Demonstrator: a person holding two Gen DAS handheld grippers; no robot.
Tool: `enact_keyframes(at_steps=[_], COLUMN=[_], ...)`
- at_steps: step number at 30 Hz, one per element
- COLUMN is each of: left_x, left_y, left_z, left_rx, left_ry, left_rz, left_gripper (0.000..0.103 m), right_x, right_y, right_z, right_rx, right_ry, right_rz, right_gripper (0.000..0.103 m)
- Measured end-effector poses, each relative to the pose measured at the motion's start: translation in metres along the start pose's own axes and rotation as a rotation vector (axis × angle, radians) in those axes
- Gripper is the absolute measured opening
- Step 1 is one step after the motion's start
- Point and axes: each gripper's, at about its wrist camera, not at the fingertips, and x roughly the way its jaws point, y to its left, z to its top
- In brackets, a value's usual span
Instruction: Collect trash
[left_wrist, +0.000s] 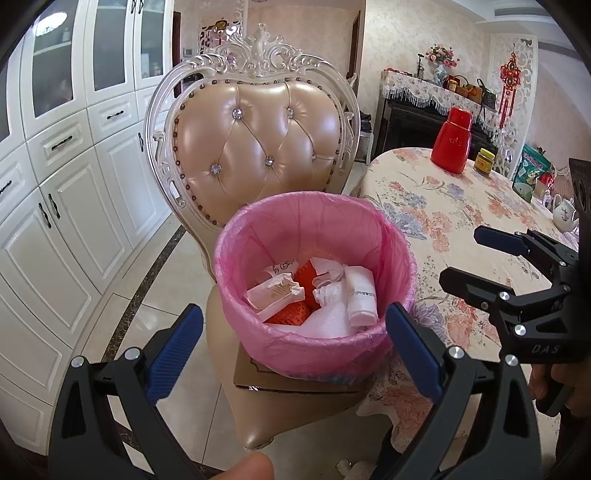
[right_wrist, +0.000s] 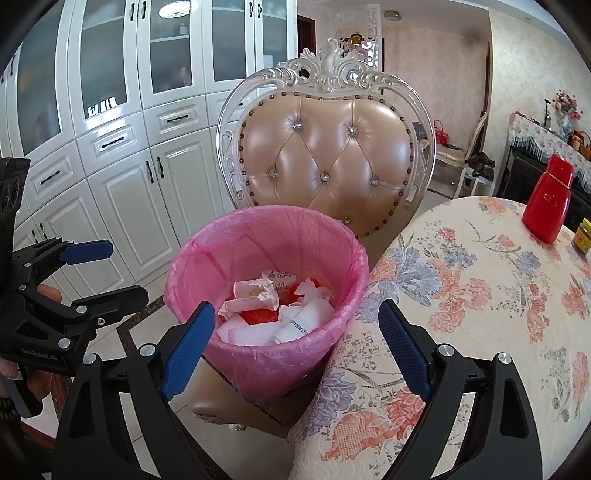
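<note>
The left wrist view alone shows the far end of the surface (left_wrist: 424, 192): a green packet (left_wrist: 533, 170) and a white teapot (left_wrist: 564, 214) near its edge, and a sideboard (left_wrist: 424, 122) behind with flowers and a red hanging knot. The right wrist view alone shows a second chair (right_wrist: 458, 158) in the background with dark items on its seat.

The bin (left_wrist: 314, 354), lined with a pink bag, sits on a cardboard box (left_wrist: 291, 380) on the seat of the chair (left_wrist: 258, 136), touching the surface's edge. Inside lie the trash (left_wrist: 317, 291): crumpled white wrappers and tissues, red-orange netted pieces and white foam at the bottom.

The left tool (left_wrist: 295, 343) is wide open and empty, its blue pads either side of the bin's near rim without touching it. The right tool (right_wrist: 297, 347) is also wide open and empty, one pad before the bin's near wall, the other over the floral cloth. Each tool appears in the other's view, jaws apart, held in a hand.

On the surface a red bottle (left_wrist: 452, 142) stands upright with a small yellow-lidded jar (left_wrist: 484, 162) just beside it. White cupboards (left_wrist: 66, 177) line the wall behind the chair.
</note>
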Motion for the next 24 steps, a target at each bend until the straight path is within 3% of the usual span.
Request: enact_keyframes(at_steps=[24], left_x=[0.004], left_y=[0.0001], left_z=[0.0018], left_rx=[-0.001], left_ry=[0.004], left_rz=[-0.002], left_gripper=[0.096], right_x=[0.0026], right_y=[-0.0016], right_z=[-0.0002], right_rx=[0.005], right_ry=[0.004], right_rz=[0.003], right_gripper=[0.085])
